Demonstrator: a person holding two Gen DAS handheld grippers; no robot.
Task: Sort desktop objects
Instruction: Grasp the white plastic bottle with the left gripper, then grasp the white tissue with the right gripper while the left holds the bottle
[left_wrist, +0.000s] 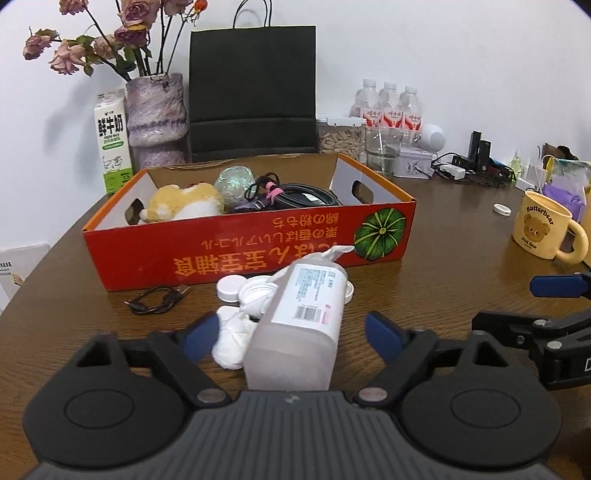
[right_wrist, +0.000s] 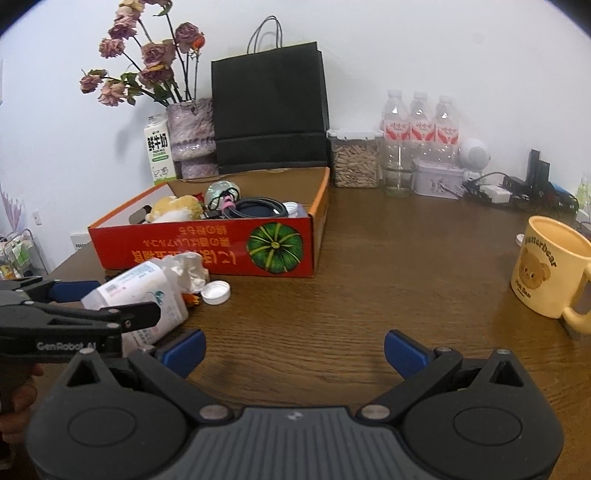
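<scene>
A translucent white bottle (left_wrist: 299, 325) with a barcode label lies on the brown table, its pump end toward a red cardboard box (left_wrist: 240, 254). My left gripper (left_wrist: 293, 338) straddles the bottle's base; both blue pads stand off its sides, so it is open. Crumpled white tissue (left_wrist: 232, 339) lies against the left pad. White caps (left_wrist: 231, 288) and a coiled black cable (left_wrist: 159, 301) lie in front of the box. Inside the box are a plush toy (left_wrist: 184, 203), a glittery ball and dark cables. My right gripper (right_wrist: 293, 349) is open over bare table, to the right of the bottle (right_wrist: 147, 288).
A yellow bear mug (right_wrist: 546, 269) stands at the right. Along the back wall are a milk carton (left_wrist: 112, 144), a vase of dried roses (left_wrist: 157, 118), a black paper bag (left_wrist: 253, 92), water bottles (left_wrist: 391, 110), a jar and a tangle of chargers (left_wrist: 472, 166).
</scene>
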